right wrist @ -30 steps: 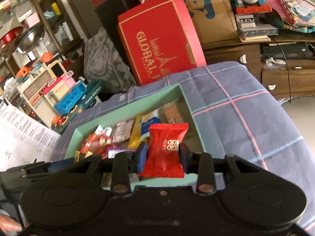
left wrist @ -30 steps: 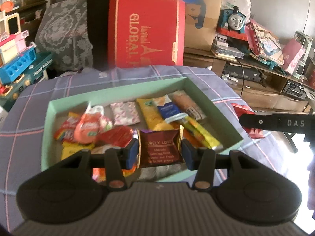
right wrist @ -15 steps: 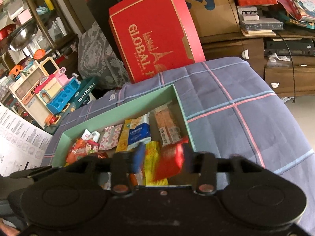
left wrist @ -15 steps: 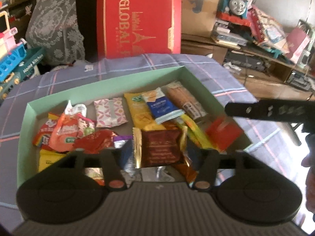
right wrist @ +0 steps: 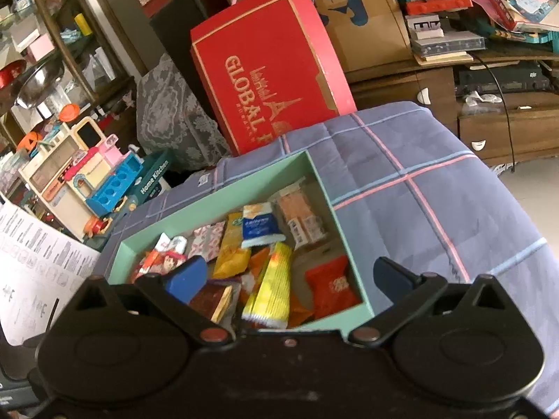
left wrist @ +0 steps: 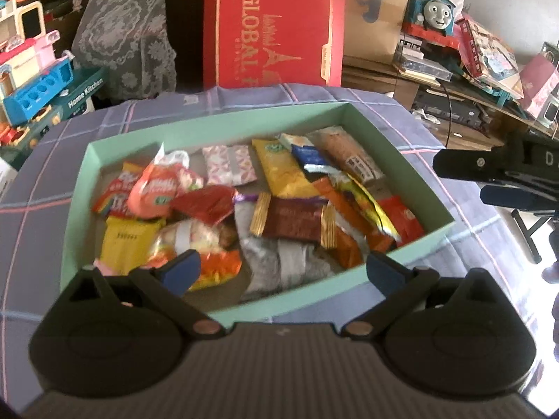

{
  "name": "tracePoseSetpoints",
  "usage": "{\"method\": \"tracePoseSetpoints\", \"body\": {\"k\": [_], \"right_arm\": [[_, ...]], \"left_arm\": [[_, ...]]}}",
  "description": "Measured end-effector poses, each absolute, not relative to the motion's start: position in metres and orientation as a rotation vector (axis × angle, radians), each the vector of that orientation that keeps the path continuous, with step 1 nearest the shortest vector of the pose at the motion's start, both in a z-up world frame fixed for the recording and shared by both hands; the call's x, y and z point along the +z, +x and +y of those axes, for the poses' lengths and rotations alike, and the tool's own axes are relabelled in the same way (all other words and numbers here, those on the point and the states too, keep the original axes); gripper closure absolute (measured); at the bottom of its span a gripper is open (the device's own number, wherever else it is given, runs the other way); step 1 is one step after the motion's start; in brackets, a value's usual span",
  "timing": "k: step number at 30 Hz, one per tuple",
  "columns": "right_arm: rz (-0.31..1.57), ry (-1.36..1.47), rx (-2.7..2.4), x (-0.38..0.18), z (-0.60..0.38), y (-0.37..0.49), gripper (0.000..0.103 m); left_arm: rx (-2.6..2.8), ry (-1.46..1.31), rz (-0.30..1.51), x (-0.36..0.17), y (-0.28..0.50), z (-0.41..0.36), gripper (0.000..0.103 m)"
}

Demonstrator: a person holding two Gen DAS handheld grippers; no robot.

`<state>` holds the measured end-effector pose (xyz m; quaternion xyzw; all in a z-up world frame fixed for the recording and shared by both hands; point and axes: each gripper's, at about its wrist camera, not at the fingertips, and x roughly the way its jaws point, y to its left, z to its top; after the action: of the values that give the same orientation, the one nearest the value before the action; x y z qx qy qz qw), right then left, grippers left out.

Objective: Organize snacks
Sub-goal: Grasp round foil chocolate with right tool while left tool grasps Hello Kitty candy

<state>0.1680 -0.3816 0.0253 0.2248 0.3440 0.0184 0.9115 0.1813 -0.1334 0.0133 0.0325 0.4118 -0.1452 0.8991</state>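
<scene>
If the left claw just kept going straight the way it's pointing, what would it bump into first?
Probably the brown and gold snack packet, lying on top of the pile in the green box. It sits midway ahead of the open left claw, though depth is hard to judge.

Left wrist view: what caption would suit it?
Open left gripper, jaws just opened, above a green box of snacks, brown packet dropped inside.

My left gripper (left wrist: 283, 267) tilts downward, its jaws just opened wide with nothing between the pads. My right gripper (right wrist: 290, 276) does the same, jaws just spread apart and empty.
</scene>
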Motion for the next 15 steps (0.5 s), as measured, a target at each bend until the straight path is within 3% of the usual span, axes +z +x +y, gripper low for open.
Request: {"method": "tracePoseSetpoints", "body": {"k": [15], "right_arm": [[0.792,0.456,0.113,0.019,-0.346,0.131,0.000]], "left_arm": [[-0.229,0.018,0.915,-0.013,0.129,-0.072,0.000]]}}
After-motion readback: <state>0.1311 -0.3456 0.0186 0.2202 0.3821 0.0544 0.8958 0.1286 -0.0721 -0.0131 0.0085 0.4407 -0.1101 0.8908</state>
